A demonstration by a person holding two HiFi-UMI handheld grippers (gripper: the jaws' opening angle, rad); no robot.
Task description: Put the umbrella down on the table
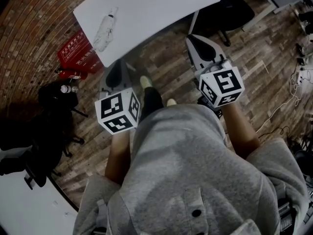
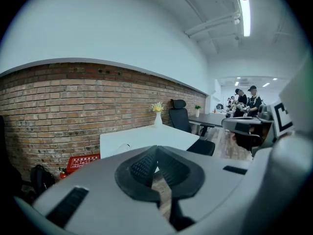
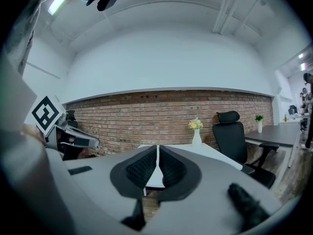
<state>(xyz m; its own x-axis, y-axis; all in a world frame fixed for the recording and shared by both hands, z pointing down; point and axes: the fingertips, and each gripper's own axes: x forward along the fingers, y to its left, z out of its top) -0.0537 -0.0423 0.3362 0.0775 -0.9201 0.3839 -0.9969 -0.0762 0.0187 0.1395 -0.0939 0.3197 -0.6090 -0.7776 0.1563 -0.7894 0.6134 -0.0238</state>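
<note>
left gripper [image 2: 156, 150]: jaws closed pad to pad, nothing between them; held low in front of the person's body, pointing toward the table [image 1: 161, 4]
right gripper [image 3: 157, 148]: jaws also together and empty; held beside the left one, well apart from it, aimed the same way
umbrella [image 1: 104, 29]: white, folded, lay flat on the tabletop close to the table's left edge, its lower end toward the near corner
umbrella vs grippers: well apart from both; open floor and the table's near edge lay between them. It sat ahead of and slightly left of the left gripper's tips, far left of the right gripper. No contact anywhere
task status: looked done, umbrella resting on the table with neither gripper on it
risk 1: the umbrella sat near the left edge, so a knock to the table or a sweep of a gripper could probably push it over the side, toward the red box [image 1: 74, 50] on the floor below
risk 2: a folded umbrella is rounded and may roll if nudged; the smooth white top gave little to stop it
risk 3: any re-grasp would need the jaws opened first; going in with them closed would likely just shove it toward the edge
risk 4: the black office chair [image 1: 230, 11] stood close by the table's right side, something the right gripper could catch on when approaching
unclear: whether the umbrella's strap was fastened, too small to tell
</note>
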